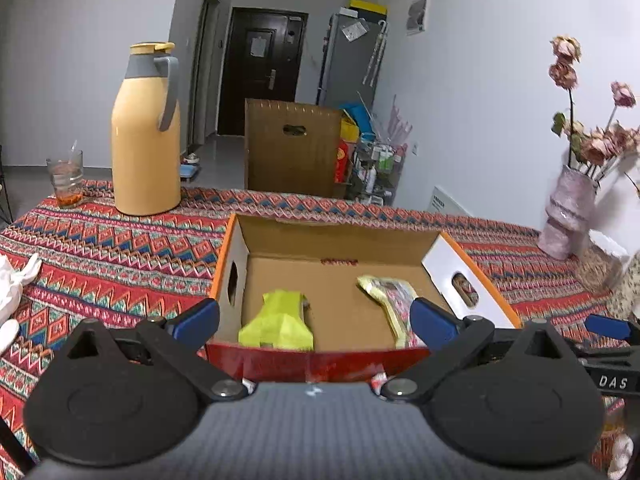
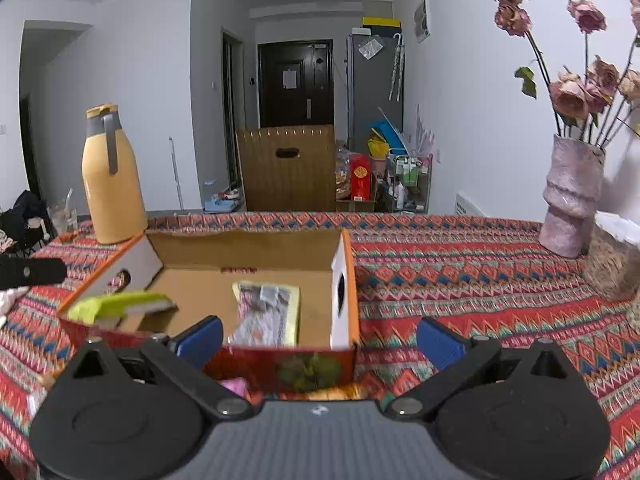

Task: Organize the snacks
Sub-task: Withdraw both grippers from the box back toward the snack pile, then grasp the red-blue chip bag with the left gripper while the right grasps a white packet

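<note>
An open cardboard box (image 1: 332,236) with orange rims stands on the patterned tablecloth; it also shows in the right wrist view (image 2: 240,248). Inside lie a lime-green snack pack (image 1: 278,320) at the left and a yellow-edged snack packet (image 1: 394,300) at the right. The right wrist view shows the same green pack (image 2: 116,306) and packet (image 2: 268,314). My left gripper (image 1: 314,320) is open and empty at the box's near wall. My right gripper (image 2: 320,338) is open and empty over the box's near right corner.
A yellow thermos (image 1: 146,132) and a glass (image 1: 66,180) stand at the table's far left. A pink vase with dried roses (image 2: 572,196) and a jar (image 2: 616,256) stand at the right. White cloth (image 1: 12,292) lies at the left edge.
</note>
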Demonstrator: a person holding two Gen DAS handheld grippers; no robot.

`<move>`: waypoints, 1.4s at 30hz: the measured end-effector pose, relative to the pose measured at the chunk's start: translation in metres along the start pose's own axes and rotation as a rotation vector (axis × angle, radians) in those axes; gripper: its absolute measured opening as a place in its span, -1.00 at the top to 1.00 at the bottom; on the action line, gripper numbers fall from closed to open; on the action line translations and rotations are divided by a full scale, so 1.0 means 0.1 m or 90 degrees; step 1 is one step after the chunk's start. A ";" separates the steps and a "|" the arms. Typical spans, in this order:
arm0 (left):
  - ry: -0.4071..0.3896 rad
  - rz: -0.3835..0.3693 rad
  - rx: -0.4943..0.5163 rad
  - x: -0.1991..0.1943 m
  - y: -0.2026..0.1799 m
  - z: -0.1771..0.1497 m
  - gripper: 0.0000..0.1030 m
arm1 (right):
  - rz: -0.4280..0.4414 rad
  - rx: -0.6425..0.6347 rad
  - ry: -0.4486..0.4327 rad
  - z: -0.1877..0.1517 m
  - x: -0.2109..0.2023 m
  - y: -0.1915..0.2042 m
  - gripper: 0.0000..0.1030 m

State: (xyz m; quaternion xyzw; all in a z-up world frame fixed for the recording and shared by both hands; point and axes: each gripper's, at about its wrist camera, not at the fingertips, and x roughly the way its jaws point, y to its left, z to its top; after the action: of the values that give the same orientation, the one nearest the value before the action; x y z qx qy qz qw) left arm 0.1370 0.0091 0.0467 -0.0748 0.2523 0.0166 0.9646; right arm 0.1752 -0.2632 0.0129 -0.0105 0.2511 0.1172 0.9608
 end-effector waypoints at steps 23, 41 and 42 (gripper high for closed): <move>0.112 -0.004 -0.015 -0.32 0.24 -0.81 -1.00 | 0.023 -0.108 0.121 -1.10 -0.31 0.34 -1.00; 0.112 -0.001 -0.026 -0.45 0.29 -0.89 -1.00 | 0.131 -0.102 0.123 -1.11 -0.25 0.32 -0.07; 0.113 -0.002 -0.027 -0.45 0.29 -0.89 -1.00 | 0.130 -0.104 0.122 -1.11 -0.26 0.33 -0.01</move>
State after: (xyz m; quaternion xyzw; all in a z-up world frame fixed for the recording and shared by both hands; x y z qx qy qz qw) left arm 0.0528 0.0242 -0.0119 -0.0964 0.3359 0.0139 0.9369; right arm 0.0919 -0.2457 -0.0704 -0.0737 0.3310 0.2330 0.9114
